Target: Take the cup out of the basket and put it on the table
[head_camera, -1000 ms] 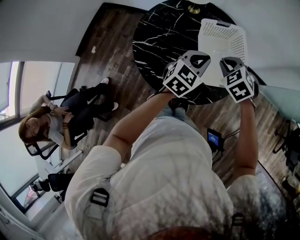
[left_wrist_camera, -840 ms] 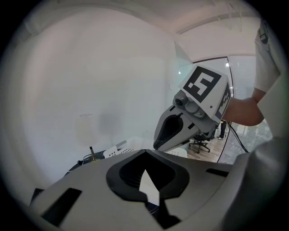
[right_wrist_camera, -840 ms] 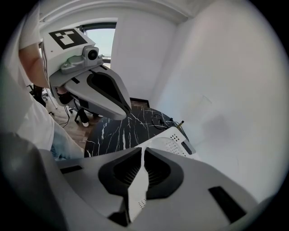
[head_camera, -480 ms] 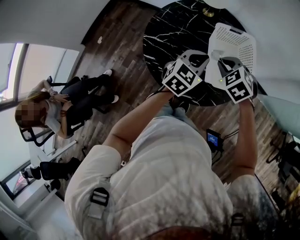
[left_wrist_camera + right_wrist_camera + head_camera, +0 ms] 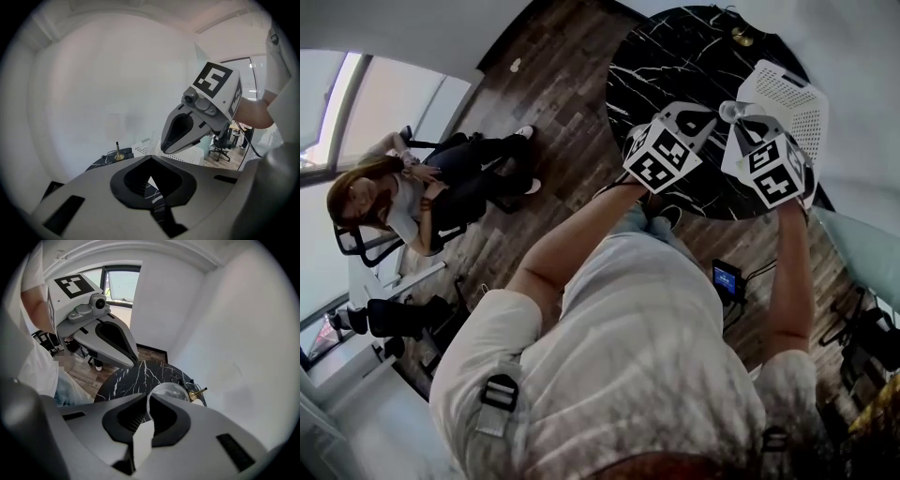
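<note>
Right gripper [image 5: 149, 397] is clamped on the cup [image 5: 171, 391]: jaws pinch the clear rim, thin glass wall btw the pads, bowl of the cup sticking out past the tips. In the head view the cup sits at the left edge of the white basket [image 5: 792, 94], up by the gripper tips; can't tell whether it's fully clear of the rim. White shows under the right jaws, prob. the basket wall.

Left gripper [image 5: 150, 159] has its jaws closed tip to tip w/ nothing in them, only a sliver of table visible thru the gap behind the pads. It hangs just beside the right one, on the person's left, over the near edge of the table.

Table [image 5: 670, 70] is round, black marble w/ white veins. The basket stands on its right side. A small brass stand [image 5: 741, 37] w/ a thin stem is on the far side, apart from the basket.

Both forearms reach fwd from a white shirt. Wood floor [image 5: 553, 122] round the table. Another person [image 5: 403, 192] sits in an office chair well off to the left, by the window.
</note>
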Demonstrator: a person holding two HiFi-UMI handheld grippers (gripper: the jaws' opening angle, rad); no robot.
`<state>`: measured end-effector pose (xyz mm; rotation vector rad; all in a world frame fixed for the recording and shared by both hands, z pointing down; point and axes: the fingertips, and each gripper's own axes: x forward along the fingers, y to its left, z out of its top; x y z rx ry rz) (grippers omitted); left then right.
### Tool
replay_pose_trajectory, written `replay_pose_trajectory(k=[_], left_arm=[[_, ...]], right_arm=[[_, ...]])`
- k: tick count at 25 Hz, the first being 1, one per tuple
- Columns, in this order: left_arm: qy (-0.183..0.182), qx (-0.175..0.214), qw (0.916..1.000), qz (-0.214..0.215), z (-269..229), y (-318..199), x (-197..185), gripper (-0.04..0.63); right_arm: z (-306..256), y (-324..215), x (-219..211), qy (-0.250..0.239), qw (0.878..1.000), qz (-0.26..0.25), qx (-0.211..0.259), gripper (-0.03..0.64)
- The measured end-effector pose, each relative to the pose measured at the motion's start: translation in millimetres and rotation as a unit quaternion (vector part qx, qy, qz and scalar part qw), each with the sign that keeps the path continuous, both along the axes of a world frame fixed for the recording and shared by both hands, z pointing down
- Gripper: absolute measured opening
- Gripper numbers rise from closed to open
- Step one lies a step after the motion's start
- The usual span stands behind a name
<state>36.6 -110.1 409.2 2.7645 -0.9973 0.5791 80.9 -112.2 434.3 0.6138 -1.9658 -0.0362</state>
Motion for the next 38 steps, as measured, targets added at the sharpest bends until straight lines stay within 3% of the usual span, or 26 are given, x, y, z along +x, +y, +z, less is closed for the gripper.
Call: replay_pose_trajectory(k=[10,38], left_arm=[[-0.005,-0.008,0.9996,-0.027,10.6,-0.4,-30.6,0.006],[-0.001,-0.056,0.9983,-0.016,57.2,-37.3,-44.7,0.006]], right_arm=[[4.5,-1.9,-33.6,-0.006,0.999,-0.034,-0.002,0.025],[52.4,-20.0,-56.9,0.004,0.998,-0.034,-0.048,0.025]])
